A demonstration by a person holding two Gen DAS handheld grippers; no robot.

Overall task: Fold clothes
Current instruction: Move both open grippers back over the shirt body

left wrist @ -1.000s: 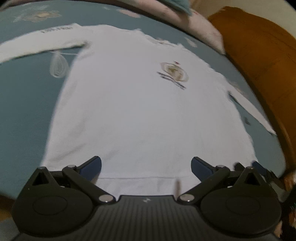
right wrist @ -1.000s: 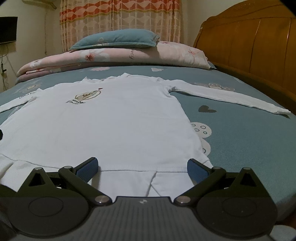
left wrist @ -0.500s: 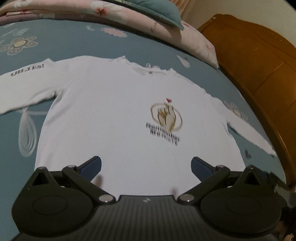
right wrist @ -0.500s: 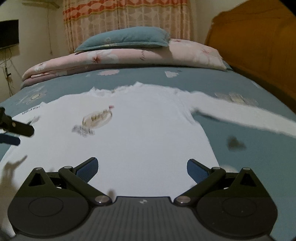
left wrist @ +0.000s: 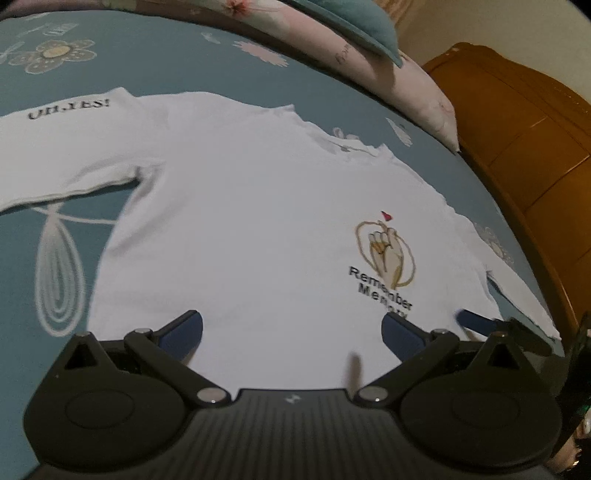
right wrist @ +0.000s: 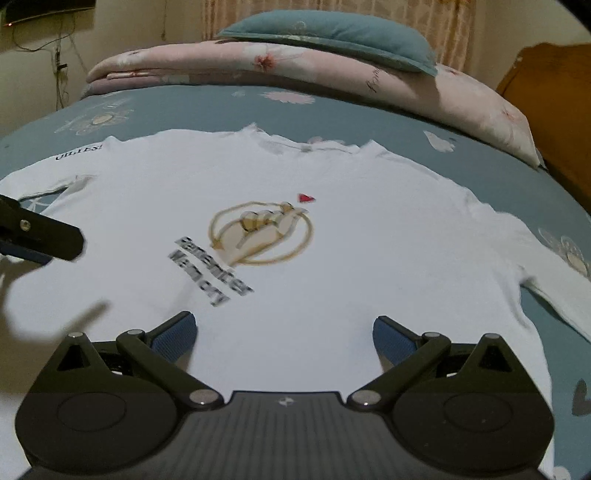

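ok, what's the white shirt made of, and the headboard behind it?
White shirt: looks like a thin, matte cotton-type knit. It lies limp and flat on the bed, with soft creases at the armpit and a printed chest graphic; exact fibre can't be told. Headboard: appears to be orange-brown wood with a semi-gloss varnish, showing panel seams and a faint sheen.

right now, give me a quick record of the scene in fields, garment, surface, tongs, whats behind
garment: white long-sleeved shirt, spread flat, front up, sleeves out to the sides
print: hand-in-ring logo on the chest
surface: teal bedsheet
left tongs: open, empty, over the shirt
right tongs: open, empty, over the shirt
behind: pink folded quilt with teal pillow on top
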